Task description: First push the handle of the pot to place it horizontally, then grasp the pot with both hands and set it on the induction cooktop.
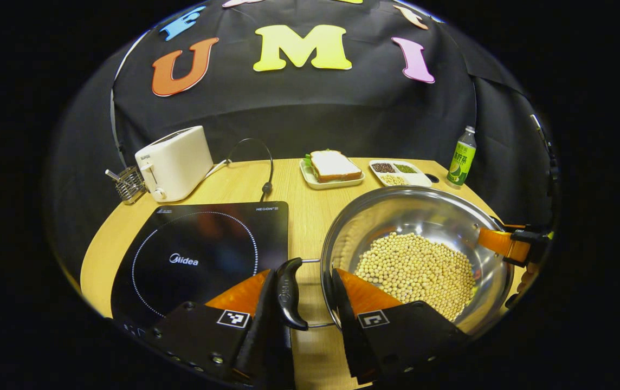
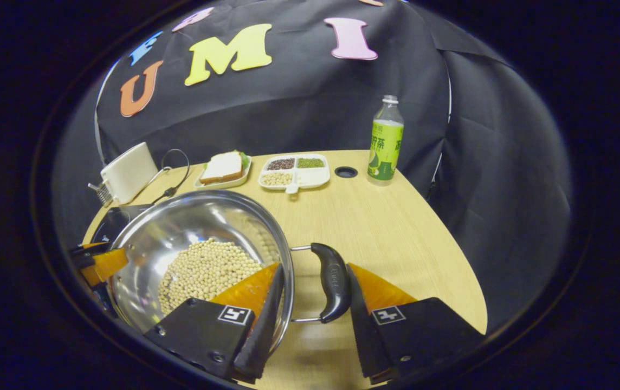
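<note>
Left claw [image 1: 303, 295] and right claw [image 2: 312, 295] straddle pot [image 1: 424, 216] handles, spread, ungripped; cooktop [image 1: 201, 254] beside.

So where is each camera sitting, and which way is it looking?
Left gripper view: rides on the left tool, facing the booth wall across the black induction cooktop; its own two fingers straddle the black left pot handle.
Right gripper view: rides on the right tool, facing the green drink bottle; its fingers straddle the black right pot handle.
Both share the shiny steel pot of pale beans.
</note>
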